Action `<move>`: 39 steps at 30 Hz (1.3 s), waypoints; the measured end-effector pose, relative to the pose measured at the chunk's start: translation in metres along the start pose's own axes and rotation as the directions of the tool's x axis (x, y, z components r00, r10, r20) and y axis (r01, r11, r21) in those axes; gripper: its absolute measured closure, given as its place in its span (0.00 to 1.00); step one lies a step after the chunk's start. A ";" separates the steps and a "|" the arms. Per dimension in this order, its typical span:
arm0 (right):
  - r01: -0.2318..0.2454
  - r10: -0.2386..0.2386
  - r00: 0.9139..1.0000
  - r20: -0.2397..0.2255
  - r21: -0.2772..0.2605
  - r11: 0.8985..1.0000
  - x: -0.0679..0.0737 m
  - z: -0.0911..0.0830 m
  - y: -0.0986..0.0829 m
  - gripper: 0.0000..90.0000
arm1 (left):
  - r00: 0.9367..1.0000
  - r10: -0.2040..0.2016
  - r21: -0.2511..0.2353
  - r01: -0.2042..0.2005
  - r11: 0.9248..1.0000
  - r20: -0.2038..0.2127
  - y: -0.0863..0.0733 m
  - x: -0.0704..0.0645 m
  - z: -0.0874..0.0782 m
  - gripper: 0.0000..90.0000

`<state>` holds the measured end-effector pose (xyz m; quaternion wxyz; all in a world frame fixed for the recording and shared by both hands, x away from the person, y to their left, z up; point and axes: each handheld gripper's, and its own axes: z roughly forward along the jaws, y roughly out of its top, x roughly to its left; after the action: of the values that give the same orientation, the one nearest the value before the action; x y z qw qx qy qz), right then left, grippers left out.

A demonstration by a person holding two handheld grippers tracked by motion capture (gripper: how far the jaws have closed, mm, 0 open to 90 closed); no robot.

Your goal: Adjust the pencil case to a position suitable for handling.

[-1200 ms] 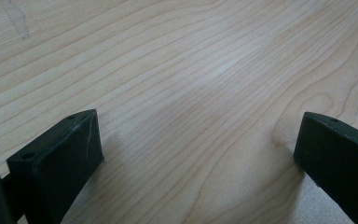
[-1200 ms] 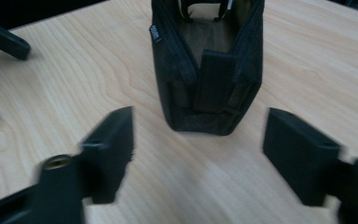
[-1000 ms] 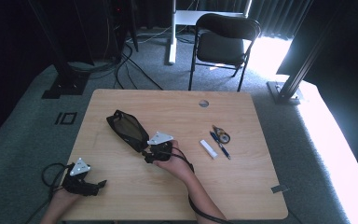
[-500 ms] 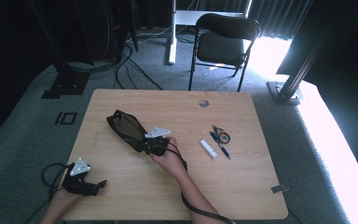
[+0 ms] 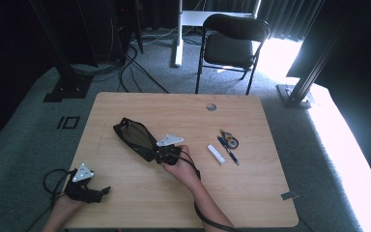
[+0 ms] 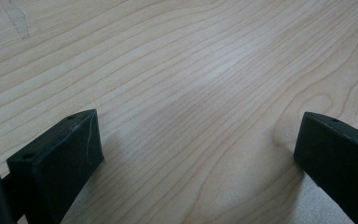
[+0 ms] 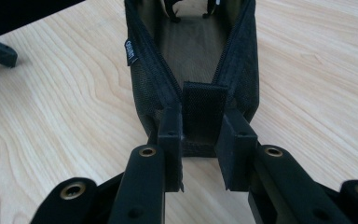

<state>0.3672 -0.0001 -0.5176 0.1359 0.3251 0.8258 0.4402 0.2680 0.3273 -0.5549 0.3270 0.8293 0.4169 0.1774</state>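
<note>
A dark mesh pouch [image 5: 135,137] lies unzipped on the wooden table [image 5: 251,193], left of centre. In the right gripper view the pouch [image 7: 191,46] gapes open, and its black fabric end tab [image 7: 204,109] sits between my jaws. My right gripper [image 5: 155,153] is at the pouch's near end, and up close the right gripper [image 7: 203,154] is shut on that tab. My left gripper [image 5: 104,191] rests near the table's front left corner. In its own view the left gripper [image 6: 198,144] is open over bare wood.
A white stick-shaped item [image 5: 216,154], a blue pen [image 5: 228,151] and a small round object [image 5: 230,141] lie right of the pouch. A cable hole [image 5: 211,107] is at the table's far side. A black chair [image 5: 234,43] stands beyond the table.
My right hand has shifted slightly at the pouch's near end. The pouch and the left gripper have stayed where they were.
</note>
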 end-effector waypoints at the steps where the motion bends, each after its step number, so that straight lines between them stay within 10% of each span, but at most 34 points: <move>1: 0.001 -0.001 1.000 -0.002 0.002 1.000 -0.001 -0.002 -0.002 0.81 | 1.000 0.000 0.000 0.000 1.000 0.000 0.000 0.000 0.000 0.01; 39: -0.060 0.060 0.998 0.035 -0.010 0.998 -0.025 -0.087 -0.066 0.81 | 1.000 -0.001 -0.002 0.001 1.000 0.000 0.000 0.000 0.000 0.01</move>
<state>0.3142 -0.0986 -0.5234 0.1386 0.3571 0.8112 0.4418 0.2681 0.3272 -0.5550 0.3278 0.8289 0.4170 0.1775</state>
